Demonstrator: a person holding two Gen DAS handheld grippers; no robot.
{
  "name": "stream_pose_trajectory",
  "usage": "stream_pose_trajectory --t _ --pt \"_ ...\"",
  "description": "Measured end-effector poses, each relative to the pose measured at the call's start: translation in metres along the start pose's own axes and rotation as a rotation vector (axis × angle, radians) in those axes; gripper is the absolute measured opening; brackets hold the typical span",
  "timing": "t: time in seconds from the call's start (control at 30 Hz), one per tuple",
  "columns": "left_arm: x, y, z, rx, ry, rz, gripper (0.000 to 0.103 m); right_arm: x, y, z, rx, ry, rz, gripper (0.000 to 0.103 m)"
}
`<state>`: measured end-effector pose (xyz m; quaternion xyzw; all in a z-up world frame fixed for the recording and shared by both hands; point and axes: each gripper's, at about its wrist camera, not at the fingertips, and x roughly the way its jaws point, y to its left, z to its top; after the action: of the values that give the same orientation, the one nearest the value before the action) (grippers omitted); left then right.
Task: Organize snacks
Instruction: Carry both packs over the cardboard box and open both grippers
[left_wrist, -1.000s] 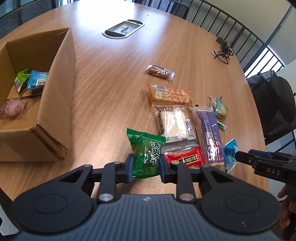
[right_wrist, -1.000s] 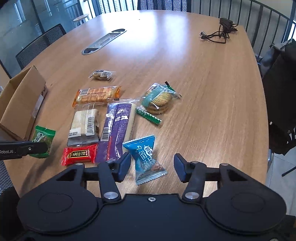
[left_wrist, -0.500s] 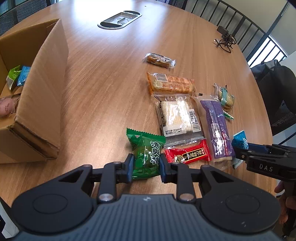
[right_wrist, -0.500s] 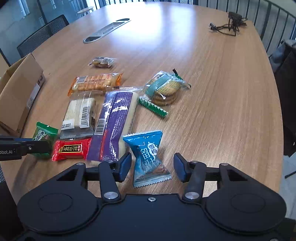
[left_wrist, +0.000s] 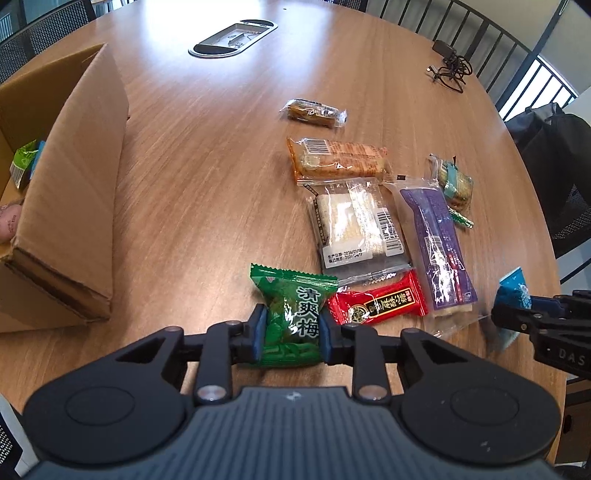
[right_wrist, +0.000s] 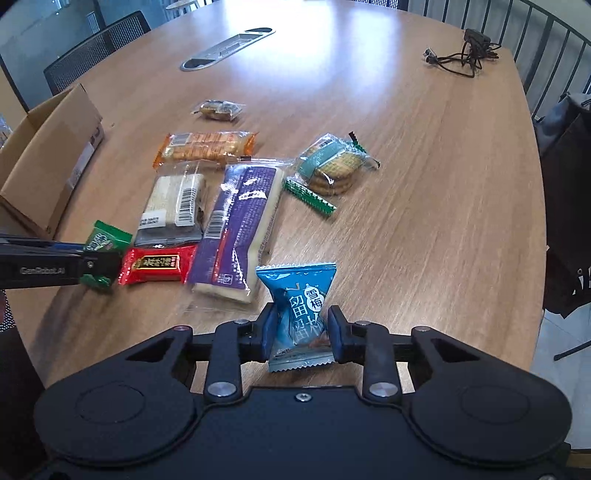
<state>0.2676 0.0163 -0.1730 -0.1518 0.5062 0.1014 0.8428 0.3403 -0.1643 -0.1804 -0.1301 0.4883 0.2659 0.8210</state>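
My left gripper (left_wrist: 291, 332) is shut on a green plum candy packet (left_wrist: 291, 314) near the table's front edge; it also shows in the right wrist view (right_wrist: 103, 254). My right gripper (right_wrist: 300, 332) is shut on a blue candy packet (right_wrist: 301, 310), seen in the left wrist view (left_wrist: 511, 295) at the right. On the table lie a red packet (left_wrist: 380, 301), a purple bar (left_wrist: 437, 251), a clear wafer pack (left_wrist: 356, 225), an orange cracker pack (left_wrist: 340, 160), a biscuit bag (left_wrist: 452, 181) and a small brown snack (left_wrist: 314, 112).
An open cardboard box (left_wrist: 70, 206) stands at the left, with several snacks (left_wrist: 26, 162) inside. A cable hatch (left_wrist: 232, 37) and a black cable bundle (left_wrist: 450, 70) lie far back. Chairs and a railing ring the round wooden table (left_wrist: 207, 147).
My right gripper has closed on the blue packet, which it straddled open before. My left gripper has stayed shut on the green packet and moved right, away from the box.
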Motion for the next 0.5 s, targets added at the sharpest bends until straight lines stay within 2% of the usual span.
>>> stream_pose_trajectory --t 0.2,0.5 --pt "-0.008 0.0 -0.002 -0.01 -0.012 -0.009 0.026 -0.015 0.005 0.002 -0.005 -0.02 -0.005 0.029" --pt "-0.043 -0.001 0.004 -0.009 -0.081 -0.037 0.026 -0.042 0.025 0.014 -0.033 -0.069 0.002 0.029"
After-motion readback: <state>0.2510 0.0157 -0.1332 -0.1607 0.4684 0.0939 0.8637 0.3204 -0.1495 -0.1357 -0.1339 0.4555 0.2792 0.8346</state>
